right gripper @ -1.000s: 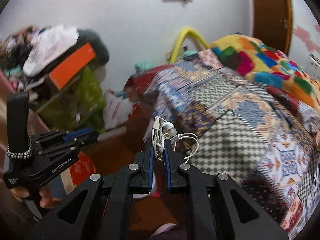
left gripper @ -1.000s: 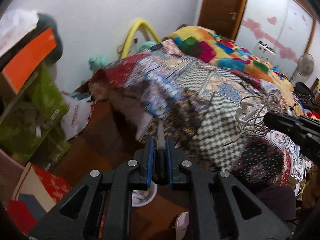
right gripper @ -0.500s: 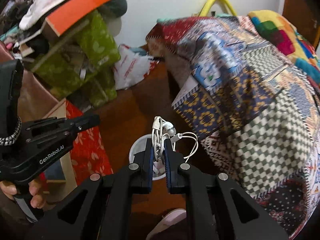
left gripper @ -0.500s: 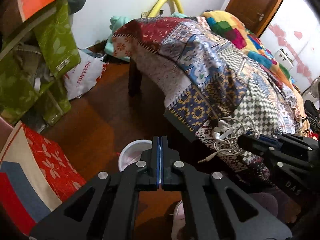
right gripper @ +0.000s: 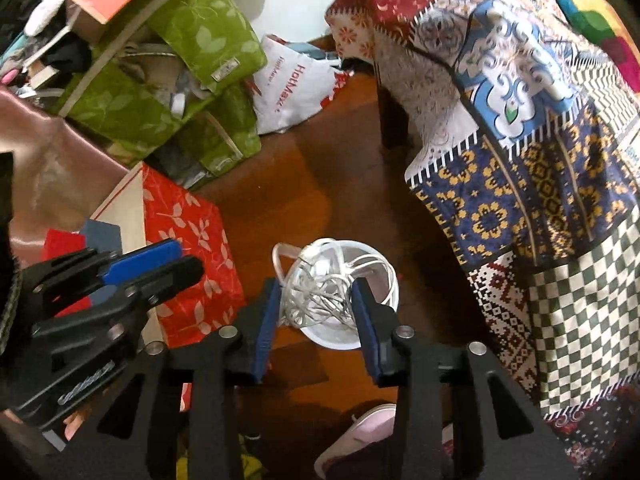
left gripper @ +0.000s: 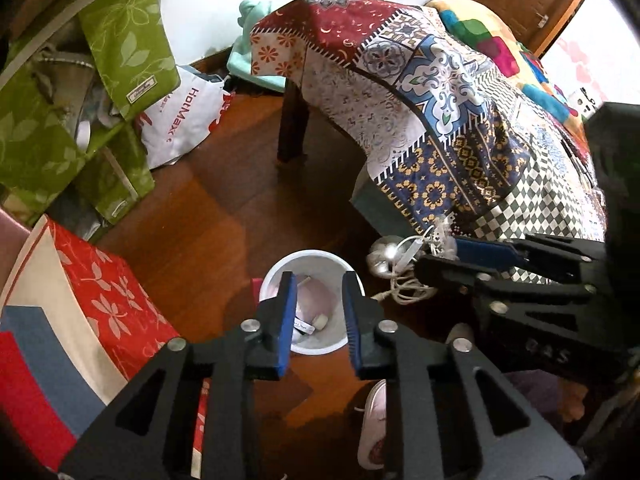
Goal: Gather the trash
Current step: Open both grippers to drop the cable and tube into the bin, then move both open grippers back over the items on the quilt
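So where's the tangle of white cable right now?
In the right wrist view the white cable tangle hangs between the right claw fingers, whose jaws have just been opening, directly over the white bin on the wooden floor.

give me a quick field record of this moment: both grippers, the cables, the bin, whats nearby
left gripper: fingers apart, nothing between them, over the bin; has just been opening
right gripper: fingers just opened, white cable bundle loose between them, grip not clear
bin: small white cup-like bin on the wood floor, a few scraps inside
floor: dark wood
nearby: patchwork bedspread, red floral box, green leaf-print bags, white plastic bag
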The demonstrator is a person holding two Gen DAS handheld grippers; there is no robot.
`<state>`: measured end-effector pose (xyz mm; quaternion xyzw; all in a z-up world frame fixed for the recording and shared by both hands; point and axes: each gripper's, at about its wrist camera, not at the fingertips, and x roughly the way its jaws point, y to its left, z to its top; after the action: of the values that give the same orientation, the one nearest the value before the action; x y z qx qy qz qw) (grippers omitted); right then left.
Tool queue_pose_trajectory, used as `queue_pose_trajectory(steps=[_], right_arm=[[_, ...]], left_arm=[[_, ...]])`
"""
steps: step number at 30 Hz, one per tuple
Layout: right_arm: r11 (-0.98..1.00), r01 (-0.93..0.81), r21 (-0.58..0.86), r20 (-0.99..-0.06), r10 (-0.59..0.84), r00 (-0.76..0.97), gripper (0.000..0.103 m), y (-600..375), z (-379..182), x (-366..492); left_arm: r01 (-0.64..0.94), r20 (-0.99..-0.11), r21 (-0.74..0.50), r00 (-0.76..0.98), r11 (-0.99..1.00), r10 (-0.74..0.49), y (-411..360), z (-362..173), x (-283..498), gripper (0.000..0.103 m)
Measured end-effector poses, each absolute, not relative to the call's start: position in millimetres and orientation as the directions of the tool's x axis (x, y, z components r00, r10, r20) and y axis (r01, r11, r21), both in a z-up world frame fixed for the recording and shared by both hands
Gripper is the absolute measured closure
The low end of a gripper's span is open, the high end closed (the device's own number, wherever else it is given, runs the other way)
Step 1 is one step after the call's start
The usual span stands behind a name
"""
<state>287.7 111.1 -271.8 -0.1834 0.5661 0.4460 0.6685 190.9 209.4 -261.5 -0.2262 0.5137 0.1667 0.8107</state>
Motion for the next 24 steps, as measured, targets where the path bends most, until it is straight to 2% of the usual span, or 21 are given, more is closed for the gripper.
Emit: queue_pose_trajectory(steps=[3,12,24], right_arm=[[0.546,-0.803,0.238,-0.937,0.347,-0.042,0.068,116.0,-280.5,291.7],[0.551,-0.804,0.224,-0.928,0.372,-0.003,0.068,107.5,-265.6,296.0],[0.556,-0.815,0.164,-0.853,0.495,0.166,0.068,54.7,-186.4,290.1]], left_arm=[[-0.509,-0.915,-0.191,0.401,0.839,0.036,211.4,-264.8,189.9,0.075],[-0.502,-0.912,-0.192,0.408,0.844,0.035,208.7,-260.7,188.1,0.074],[-0.465,-0.863,-0.167,0.495,0.869,0.099,181.1,-207.4,192.2,0.074]])
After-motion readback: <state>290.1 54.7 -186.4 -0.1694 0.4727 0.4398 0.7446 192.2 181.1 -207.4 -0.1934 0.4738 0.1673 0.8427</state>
